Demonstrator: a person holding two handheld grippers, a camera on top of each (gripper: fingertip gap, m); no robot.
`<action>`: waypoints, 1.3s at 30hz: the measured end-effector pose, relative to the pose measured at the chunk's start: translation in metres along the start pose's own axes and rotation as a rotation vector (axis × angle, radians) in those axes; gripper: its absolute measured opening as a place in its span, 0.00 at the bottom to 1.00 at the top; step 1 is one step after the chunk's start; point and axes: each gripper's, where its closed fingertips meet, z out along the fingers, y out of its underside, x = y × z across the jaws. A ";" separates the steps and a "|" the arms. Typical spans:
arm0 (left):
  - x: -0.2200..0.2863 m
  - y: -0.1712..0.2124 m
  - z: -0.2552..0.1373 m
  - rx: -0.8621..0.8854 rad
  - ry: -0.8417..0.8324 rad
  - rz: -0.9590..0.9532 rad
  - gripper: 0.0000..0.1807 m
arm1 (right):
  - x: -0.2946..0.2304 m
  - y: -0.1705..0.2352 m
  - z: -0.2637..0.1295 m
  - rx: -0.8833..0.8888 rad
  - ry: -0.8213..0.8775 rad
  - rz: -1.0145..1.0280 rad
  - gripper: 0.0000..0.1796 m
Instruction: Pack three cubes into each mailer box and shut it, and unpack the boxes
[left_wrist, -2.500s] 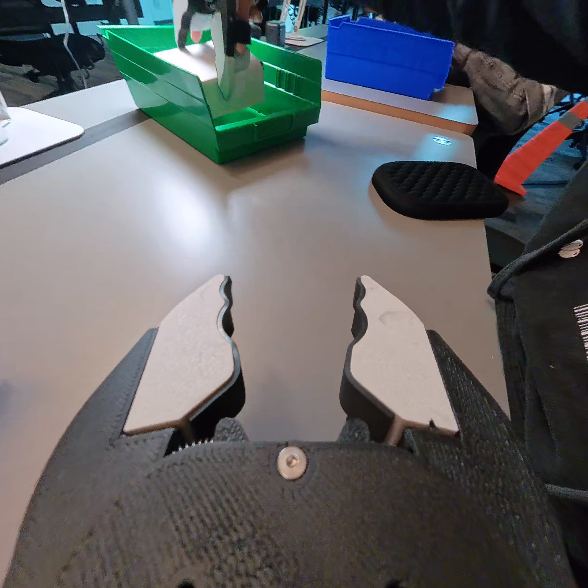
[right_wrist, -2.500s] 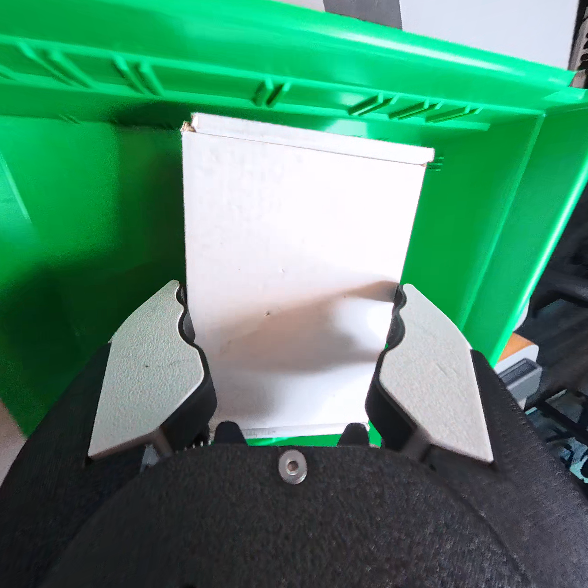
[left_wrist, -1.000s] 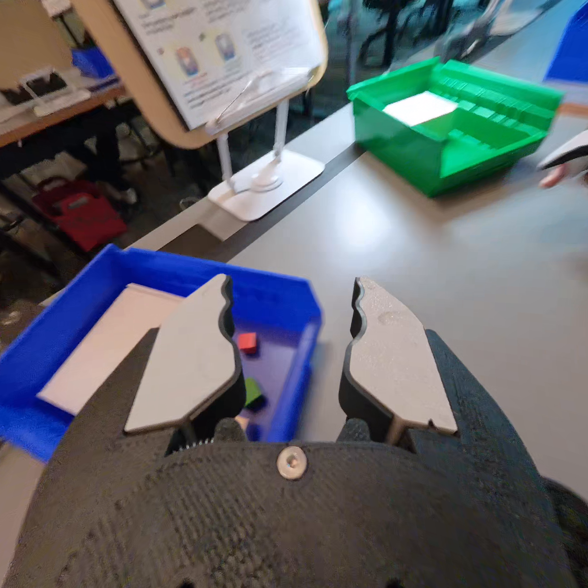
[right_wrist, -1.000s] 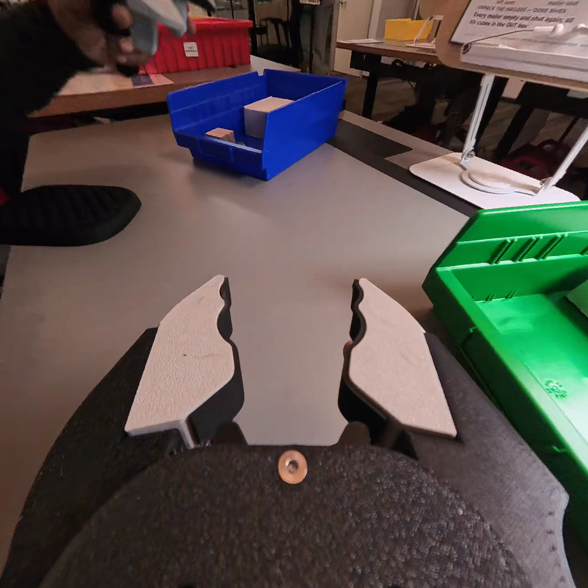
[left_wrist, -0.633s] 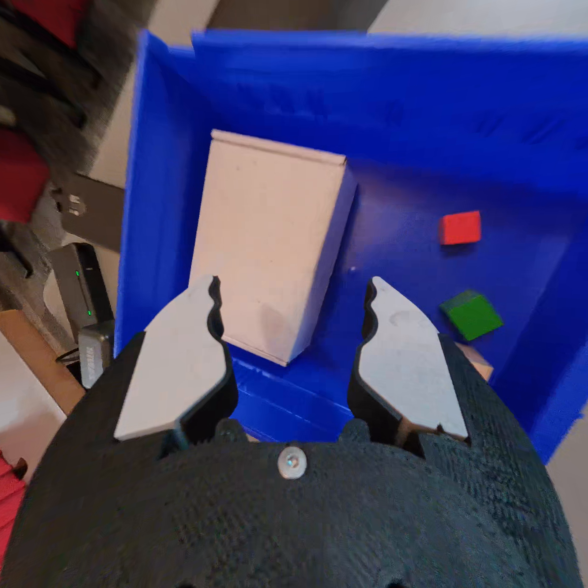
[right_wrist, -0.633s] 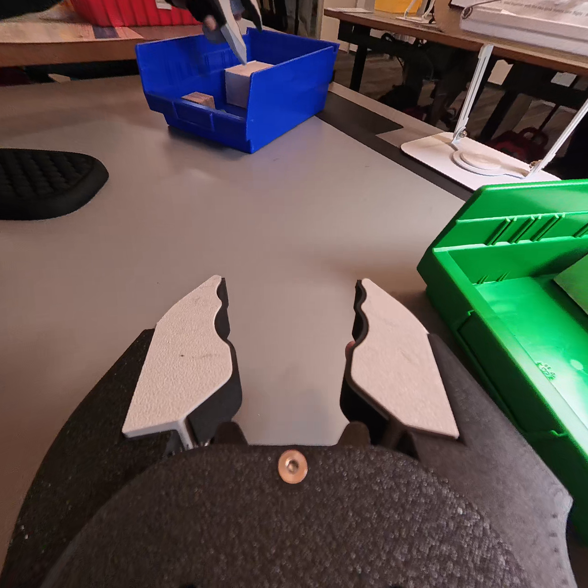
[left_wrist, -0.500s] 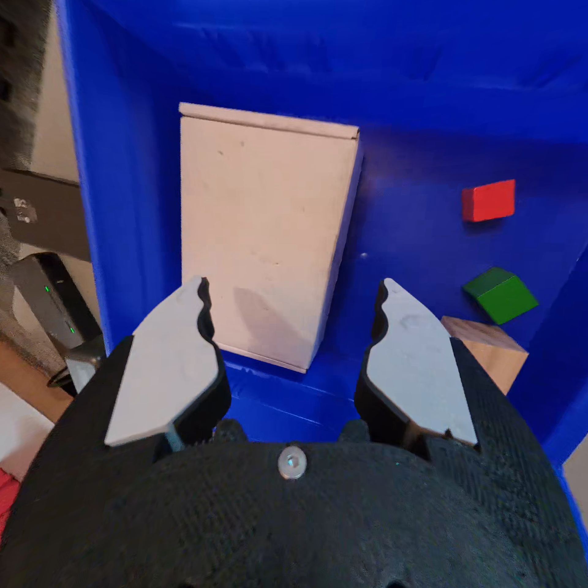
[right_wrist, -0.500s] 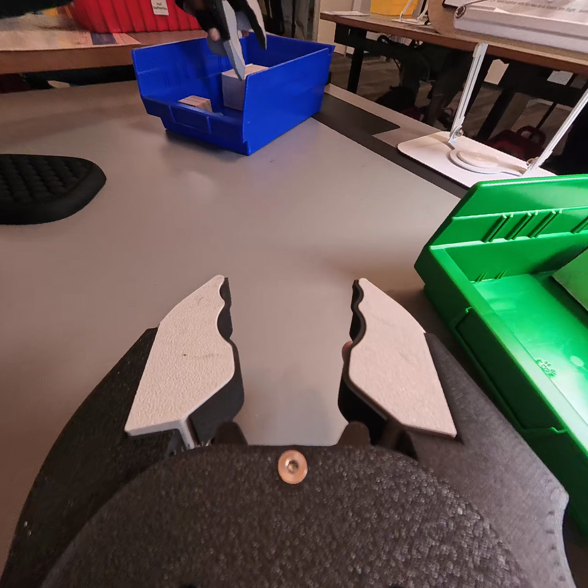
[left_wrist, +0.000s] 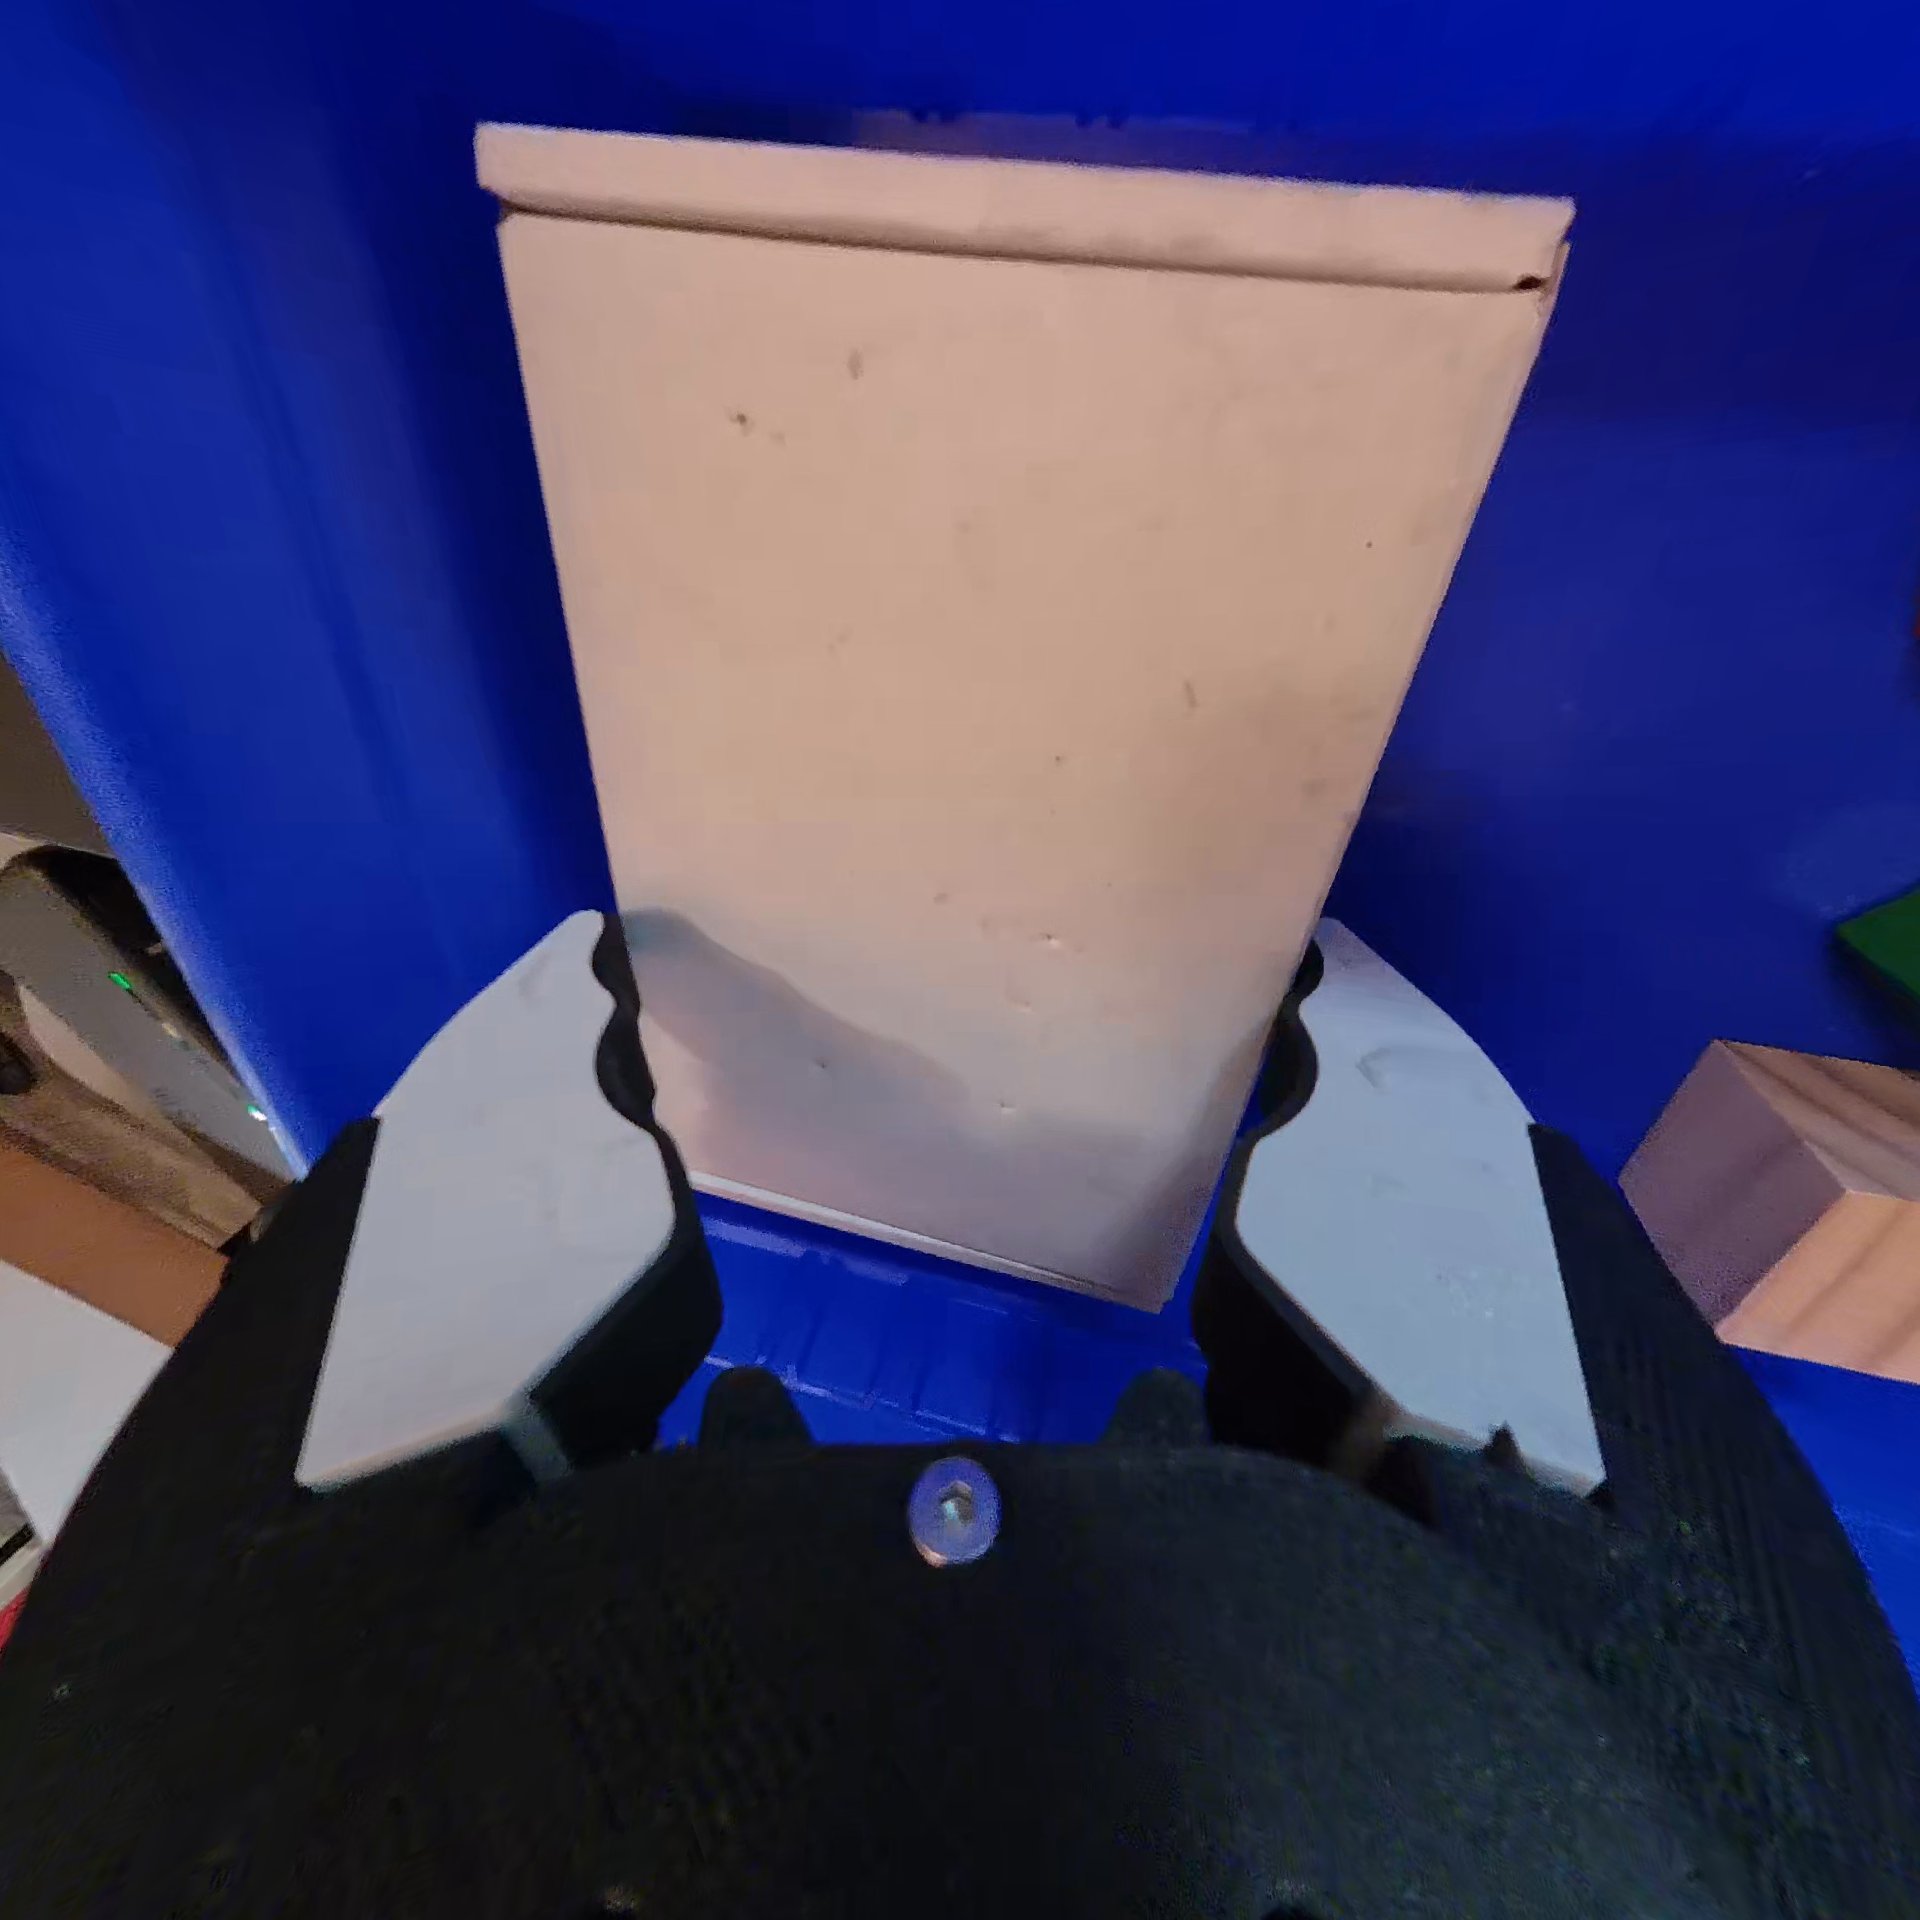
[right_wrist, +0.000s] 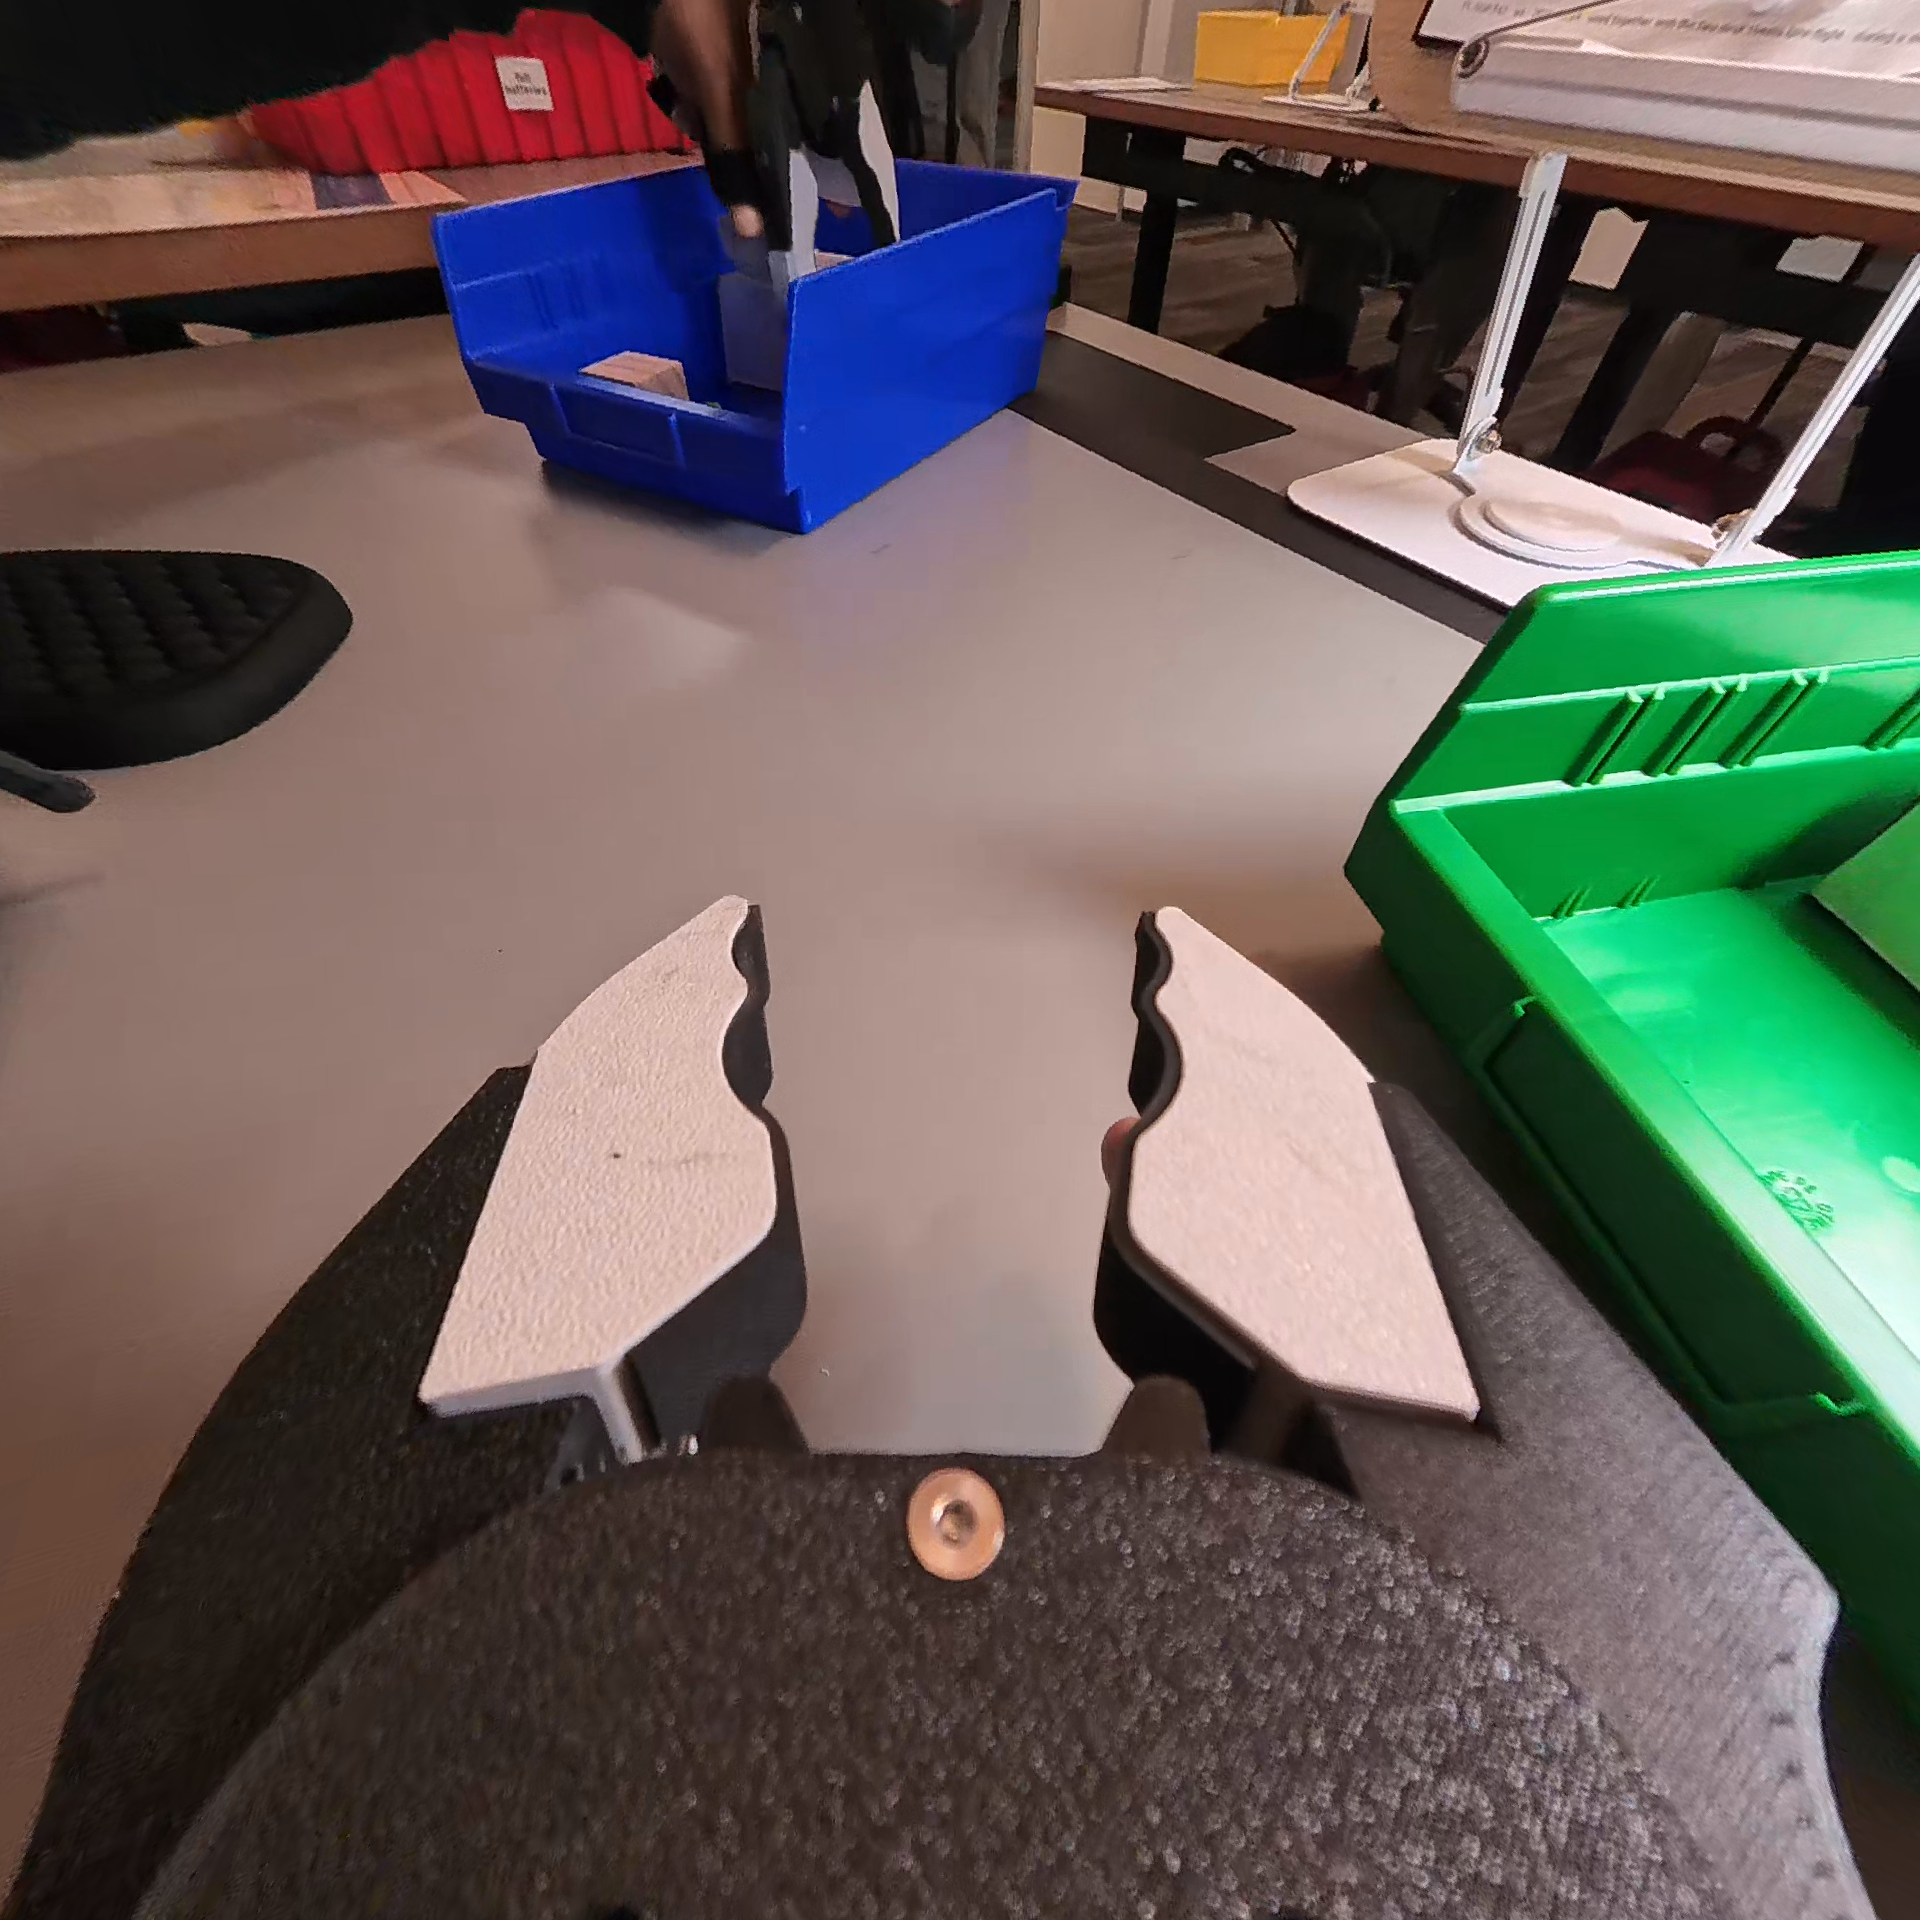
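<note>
A white mailer box lies shut in the blue bin. My left gripper is open wide and straddles the box's near end, with its fingertips close against the two long sides. A wooden cube and the corner of a green cube lie to the right in the bin. The right wrist view shows the blue bin far off with the left gripper reaching into it. My right gripper is open and empty, low over the grey table.
A green bin stands right of my right gripper, with a white box at its far edge. A black textured pad lies at the left. A white stand base sits behind. A grey device lies outside the blue bin. The tips of one gripper are about 55 centimeters away from the tips of the other. To the green cube: left tips about 9 centimeters, right tips about 45 centimeters.
My left gripper swung from the table over to the blue bin, spread wider and came down around the mailer box. My right gripper let go of the box in the green bin and drew back over the table.
</note>
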 end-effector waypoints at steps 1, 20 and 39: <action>0.000 0.000 0.000 -0.001 -0.016 0.004 0.64 | 0.000 0.000 0.000 0.001 -0.001 0.000 0.37; 0.049 0.014 -0.001 -0.040 0.128 0.030 0.72 | -0.004 0.000 -0.001 0.003 -0.014 -0.027 0.36; 0.150 -0.078 -0.198 0.341 -0.107 0.147 0.71 | -0.015 -0.006 -0.006 0.017 0.011 -0.114 0.39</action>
